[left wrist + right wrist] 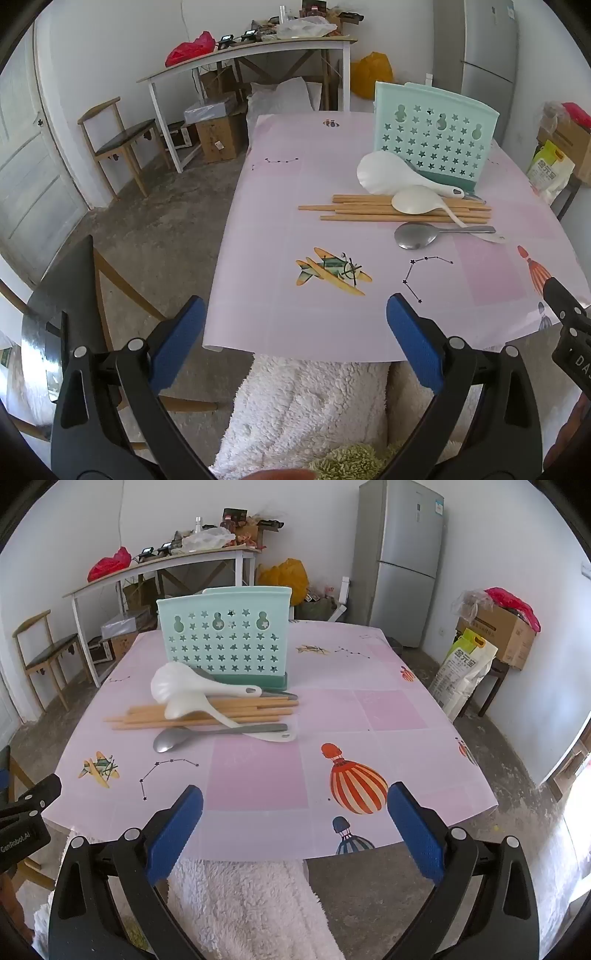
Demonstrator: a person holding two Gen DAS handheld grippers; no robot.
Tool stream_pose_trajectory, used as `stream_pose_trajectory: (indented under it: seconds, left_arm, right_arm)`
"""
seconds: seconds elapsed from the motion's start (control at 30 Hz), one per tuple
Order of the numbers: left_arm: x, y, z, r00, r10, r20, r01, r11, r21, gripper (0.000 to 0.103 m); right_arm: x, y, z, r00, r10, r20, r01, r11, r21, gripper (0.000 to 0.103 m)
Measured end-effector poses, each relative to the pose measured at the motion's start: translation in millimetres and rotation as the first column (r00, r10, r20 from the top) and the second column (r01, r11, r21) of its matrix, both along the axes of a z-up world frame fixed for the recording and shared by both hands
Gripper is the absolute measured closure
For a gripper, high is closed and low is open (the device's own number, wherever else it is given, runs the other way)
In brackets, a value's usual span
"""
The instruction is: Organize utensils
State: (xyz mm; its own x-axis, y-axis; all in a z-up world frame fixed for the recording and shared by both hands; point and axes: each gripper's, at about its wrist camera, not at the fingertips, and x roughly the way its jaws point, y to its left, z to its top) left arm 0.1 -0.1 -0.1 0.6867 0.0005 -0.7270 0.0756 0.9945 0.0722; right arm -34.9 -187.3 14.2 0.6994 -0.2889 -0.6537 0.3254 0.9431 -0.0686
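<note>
The chopsticks (207, 712) lie partly under the two white spoons (184, 686), so their count cannot be told. A grey utensil handle (284, 694) pokes out behind the larger spoon, its head hidden. The inside of the green holder (225, 642) is screened by its front wall. The clutter on the far desk (207, 535) is too small to tell apart.

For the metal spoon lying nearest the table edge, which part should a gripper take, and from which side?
Take the metal spoon by its handle, past mid-length toward the tip end, coming from above with the open right gripper. The bowl lies flat on the tablecloth and is wide; the handle is narrow, though it crosses the small white spoon's handle, so pinch across it clear of that crossing.
</note>
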Motion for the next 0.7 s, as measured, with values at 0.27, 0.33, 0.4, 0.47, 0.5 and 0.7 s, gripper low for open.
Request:
stream_pose_trajectory:
  seconds: [0.27, 0.33, 0.4, 0.47, 0.5, 0.7]
  left_arm:
    - [-0.6, -0.2, 0.8, 1.0, -0.004, 0.01, 0.004, 1.0, -0.007, 0.009]
    - [-0.8, -7.8, -0.9, 1.0, -0.007, 0.005, 0.007, 1.0, -0.008, 0.009]
    - [-0.3, -9.9, -1.7, 1.0, -0.009, 0.005, 0.009, 1.0, -0.009, 0.009]
    - [-2.2, -10.0, 3.3, 1.0, -0.016, 0.005, 0.016, 1.0, -0.013, 0.009]
    - [-3.7, -6.1, 3.5, 1.0, -0.022, 0.011, 0.022, 1.0, -0.015, 0.009]
    - [-4.6, -3.7, 5.8, 1.0, -0.026, 0.017, 0.026, 1.0, -0.016, 0.009]
  right_arm:
    - [0.5, -0.1, 0.1, 1.0, 0.002, 0.005, -0.002, 1.0, -0.002, 0.006]
    - [0.9, 1.7, 0.1, 1.0, 0.003, 0.008, -0.003, 1.0, -0.004, 0.006]
    - [-0.3, -1.2, 0.7, 1.0, 0.0, 0.006, 0.0, 1.0, 0.003, 0.006]
    - [-0.2, -0.9, 0.8, 1.0, 0.0, 0.006, 0.0, 1.0, 0.004, 0.006]
    - [0.0, -0.7, 0.7, 1.0, 0.0, 0.005, 0.0, 1.0, 0.004, 0.006]
    - [-0.6, -0.6, 1.5, 1.0, -0.001, 0.008, 0.001, 1.0, 0.004, 0.006]
